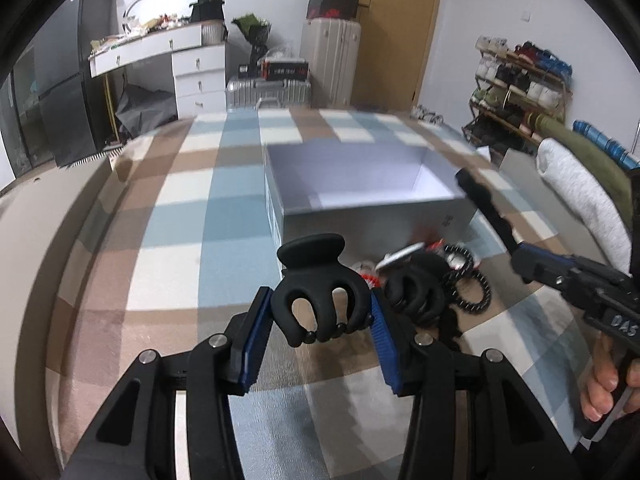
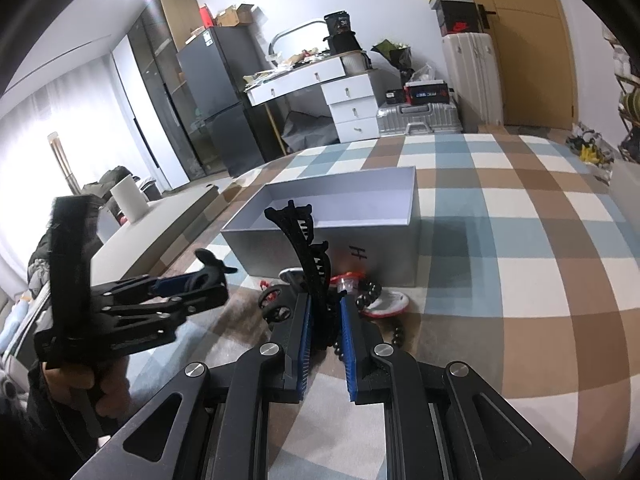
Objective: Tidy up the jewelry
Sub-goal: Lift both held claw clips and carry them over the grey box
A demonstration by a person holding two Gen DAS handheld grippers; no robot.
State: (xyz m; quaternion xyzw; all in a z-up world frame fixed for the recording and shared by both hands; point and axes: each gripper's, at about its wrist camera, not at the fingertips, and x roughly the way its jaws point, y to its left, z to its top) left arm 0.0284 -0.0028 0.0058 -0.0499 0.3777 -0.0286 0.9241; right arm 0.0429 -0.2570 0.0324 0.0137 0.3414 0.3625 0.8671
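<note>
Left gripper [image 1: 320, 312]: blue pads were clamped on a black claw clip [image 1: 320, 292], one pad on each flank, the clip's teeth hanging down and its thumb tab up.
Claw clip's place: it was held clear of the checked bedspread [image 1: 168, 216], just in front of the grey box [image 1: 372, 216], not yet over it.
Right gripper [image 2: 324, 320]: pads were drawn close together on a long black toothed hair clip [image 2: 304, 248], which stood up curved from between them, its tip reaching in front of the box's near wall.
Pile: more pieces lay on the bedspread at the foot of the box, among them black spiral hair ties [image 1: 468, 284], a dark bead string [image 2: 376, 292] and a red-and-white item too blurred to name.
Box: it was open on top, and what showed of its pale inside looked bare.
Room: a white dressing table [image 1: 160, 48] and suitcases stood beyond the bed.
Step in hand: both clips looked picked up and on their way to the box.
Next move: each hand would need to carry its clip over the rim, then part the pads so the clip drops inside without snagging on the wall.
</note>
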